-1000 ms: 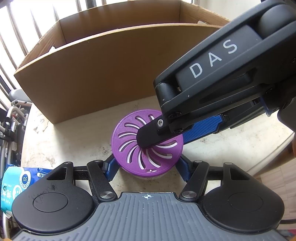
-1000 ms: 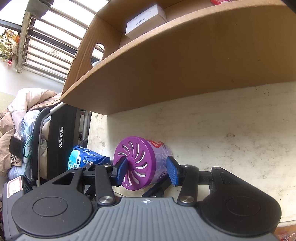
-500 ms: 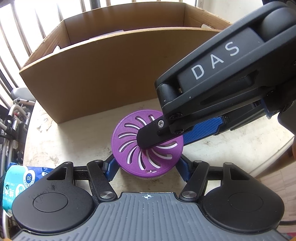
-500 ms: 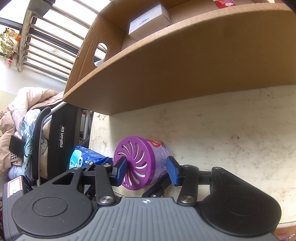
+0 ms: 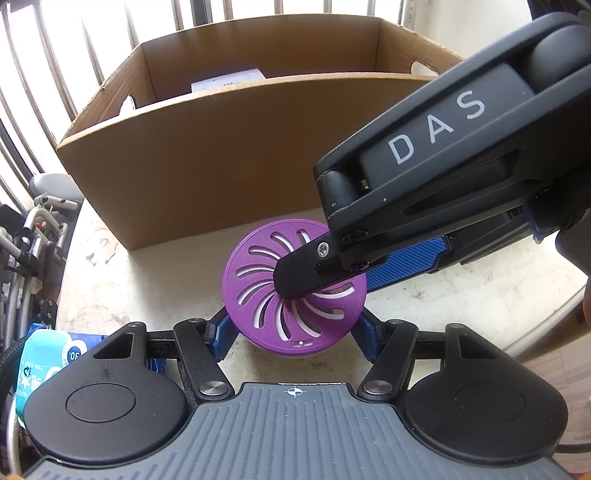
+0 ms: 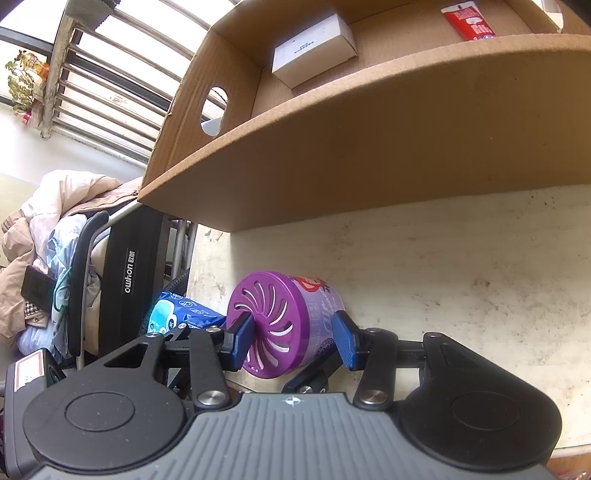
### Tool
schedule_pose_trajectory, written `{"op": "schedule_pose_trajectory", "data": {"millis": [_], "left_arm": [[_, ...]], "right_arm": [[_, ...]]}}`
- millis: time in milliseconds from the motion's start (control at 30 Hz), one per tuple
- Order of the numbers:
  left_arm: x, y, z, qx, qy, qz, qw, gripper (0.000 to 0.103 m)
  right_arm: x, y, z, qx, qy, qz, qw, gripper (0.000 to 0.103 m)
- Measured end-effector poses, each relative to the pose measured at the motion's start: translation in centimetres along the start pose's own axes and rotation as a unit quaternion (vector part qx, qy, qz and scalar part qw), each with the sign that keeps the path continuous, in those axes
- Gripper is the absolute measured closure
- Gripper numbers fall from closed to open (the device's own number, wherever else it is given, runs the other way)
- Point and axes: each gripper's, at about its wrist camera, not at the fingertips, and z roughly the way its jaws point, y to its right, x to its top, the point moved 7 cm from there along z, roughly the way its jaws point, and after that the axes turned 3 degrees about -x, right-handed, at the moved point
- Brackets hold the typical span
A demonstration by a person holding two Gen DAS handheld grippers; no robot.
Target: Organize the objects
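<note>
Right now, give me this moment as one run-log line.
purple air freshener: gripped by both | left gripper: sides | right gripper: lid and base | cardboard box: behind

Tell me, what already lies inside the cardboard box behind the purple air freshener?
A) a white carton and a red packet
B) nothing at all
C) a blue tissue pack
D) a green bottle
A: the right wrist view looks over the cardboard box wall and shows a white carton on its floor with a red packet further along; the purple air freshener is outside it, on the table.
</note>
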Motion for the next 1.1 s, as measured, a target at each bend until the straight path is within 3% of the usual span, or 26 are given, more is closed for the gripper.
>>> {"op": "schedule_pose_trajectory", "data": {"millis": [67, 167, 600, 667, 1100], "left_arm": [[0.2, 0.1, -0.1, -0.001, 0.001, 0.000, 1.0000, 0.039], [-2.8, 0.9, -1.9, -0.003, 0.000, 0.000, 1.0000, 0.039], [-1.8, 3.0, -7.5, -0.002, 0.007, -0.008, 0.9999, 0.039], [0.5, 2.1, -6.7, 0.000, 0.010, -0.010, 0.9999, 0.039], [7.2, -2.3, -10.1, 0.017, 0.055, 0.008, 0.9983, 0.039]], "right_arm": [[0.0, -0.2, -0.1, -0.001, 0.001, 0.000, 1.000, 0.052], [-0.1, -0.4, -0.3, -0.004, 0.000, 0.001, 1.000, 0.052], [1.1, -4.1, -4.7, -0.014, 0.006, 0.000, 1.000, 0.052], [1.6, -5.1, -5.5, -0.014, 0.008, -0.003, 1.000, 0.052], [5.4, -11.8, -13.2, 0.010, 0.051, -0.007, 0.999, 0.051]]}}
